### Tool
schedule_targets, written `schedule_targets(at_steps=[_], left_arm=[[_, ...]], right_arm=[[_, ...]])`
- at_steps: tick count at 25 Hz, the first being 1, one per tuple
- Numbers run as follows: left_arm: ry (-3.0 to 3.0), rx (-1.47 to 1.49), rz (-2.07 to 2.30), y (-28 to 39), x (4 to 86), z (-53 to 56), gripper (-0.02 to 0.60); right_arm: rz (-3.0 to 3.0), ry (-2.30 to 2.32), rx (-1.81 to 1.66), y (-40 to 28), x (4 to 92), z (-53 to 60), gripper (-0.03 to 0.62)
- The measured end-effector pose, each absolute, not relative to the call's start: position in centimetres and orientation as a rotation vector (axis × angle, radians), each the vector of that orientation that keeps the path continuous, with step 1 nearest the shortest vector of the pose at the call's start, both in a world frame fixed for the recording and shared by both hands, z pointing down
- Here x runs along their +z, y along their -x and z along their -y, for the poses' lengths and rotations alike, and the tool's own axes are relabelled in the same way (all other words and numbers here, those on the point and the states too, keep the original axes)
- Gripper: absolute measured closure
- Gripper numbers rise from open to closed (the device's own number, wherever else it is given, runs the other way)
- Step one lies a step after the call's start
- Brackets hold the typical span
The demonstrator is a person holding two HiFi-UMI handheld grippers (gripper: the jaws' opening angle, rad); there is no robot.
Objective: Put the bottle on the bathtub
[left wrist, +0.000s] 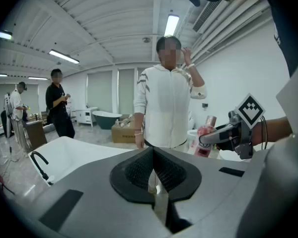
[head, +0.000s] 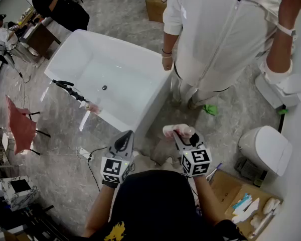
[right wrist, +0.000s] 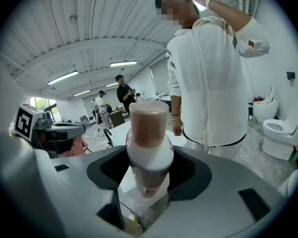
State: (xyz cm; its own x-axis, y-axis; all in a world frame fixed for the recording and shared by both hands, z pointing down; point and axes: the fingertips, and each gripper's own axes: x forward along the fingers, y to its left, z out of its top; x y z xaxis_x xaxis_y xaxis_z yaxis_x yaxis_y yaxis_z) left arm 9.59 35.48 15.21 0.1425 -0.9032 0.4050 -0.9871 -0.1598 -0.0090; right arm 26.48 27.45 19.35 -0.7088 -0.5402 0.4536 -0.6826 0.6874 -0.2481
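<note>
The pink bottle, clamped in the right tool at lower centre, is best carried up-frame and set level on the near rim of the bathtub, the left tool being closed and empty.

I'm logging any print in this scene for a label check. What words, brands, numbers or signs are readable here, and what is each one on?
No text here can be read.
Bottle: pink label print, too blurred to read.
Right cube and left cube: black-and-white square markers only, no letters.
Cardboard box: too small to tell.
Black shirt: yellow print at its lower edge, cut off and unreadable.
</note>
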Motion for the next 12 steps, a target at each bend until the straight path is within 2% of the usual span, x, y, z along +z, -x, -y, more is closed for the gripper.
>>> schedule_targets(at_steps=[7,12], left_arm=[[-2.145,0.44,1.852,-5.3,17.2,-34.1,0.563],[-2.22,0.4,1.809,0.9,18.4,-31.8,0.563]], right_arm=[[2.526,-0.988,0.536,-23.8,20.6,-25.1,0.361],[2.42,-1.106,0.573,-20.6,22.2,-24.4,0.361]])
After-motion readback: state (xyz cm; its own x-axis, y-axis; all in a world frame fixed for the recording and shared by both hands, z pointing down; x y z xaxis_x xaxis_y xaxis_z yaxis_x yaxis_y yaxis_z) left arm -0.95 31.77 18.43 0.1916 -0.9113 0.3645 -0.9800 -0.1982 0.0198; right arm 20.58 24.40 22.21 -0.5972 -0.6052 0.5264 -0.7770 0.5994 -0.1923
